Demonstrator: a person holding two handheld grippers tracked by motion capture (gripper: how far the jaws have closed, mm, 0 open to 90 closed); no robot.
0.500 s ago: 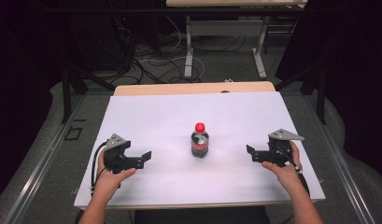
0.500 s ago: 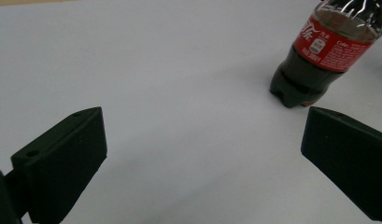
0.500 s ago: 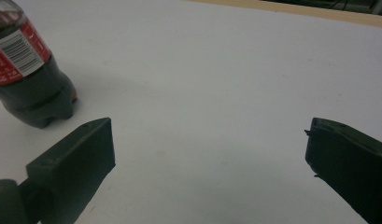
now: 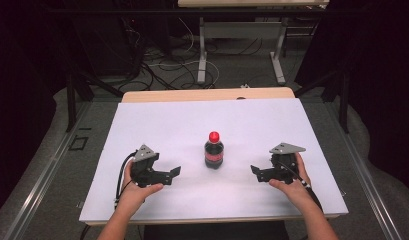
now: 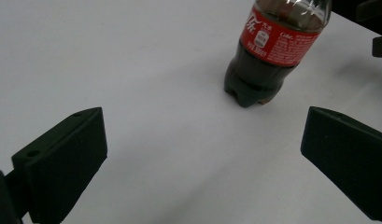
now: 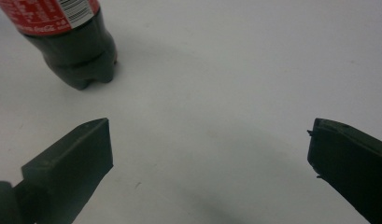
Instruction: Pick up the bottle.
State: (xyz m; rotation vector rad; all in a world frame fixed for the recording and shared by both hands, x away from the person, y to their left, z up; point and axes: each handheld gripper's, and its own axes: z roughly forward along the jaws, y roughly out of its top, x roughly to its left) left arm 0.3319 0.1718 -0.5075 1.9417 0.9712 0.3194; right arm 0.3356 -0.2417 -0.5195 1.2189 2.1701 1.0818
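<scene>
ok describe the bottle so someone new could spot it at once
On the white table, look near the middle, between the left gripper and right gripper. The bottle stands upright there: dark cola, red label, red cap, the only coloured thing.

One dark cola plastic bottle with red cap and red label (image 4: pixel 214 150). Two black handheld grippers: left (image 4: pixel 173 172), right (image 4: pixel 254 172). One white tabletop (image 4: pixel 162 125).

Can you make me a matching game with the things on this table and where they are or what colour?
Things:
1. cola bottle
2. bottle cap
3. left tongs
4. right tongs

Matches:
A. red
B. open, at the bottle's left
C. upright, mid-table
D. open, at the bottle's right

Pairs: 1-C, 2-A, 3-B, 4-D
</scene>
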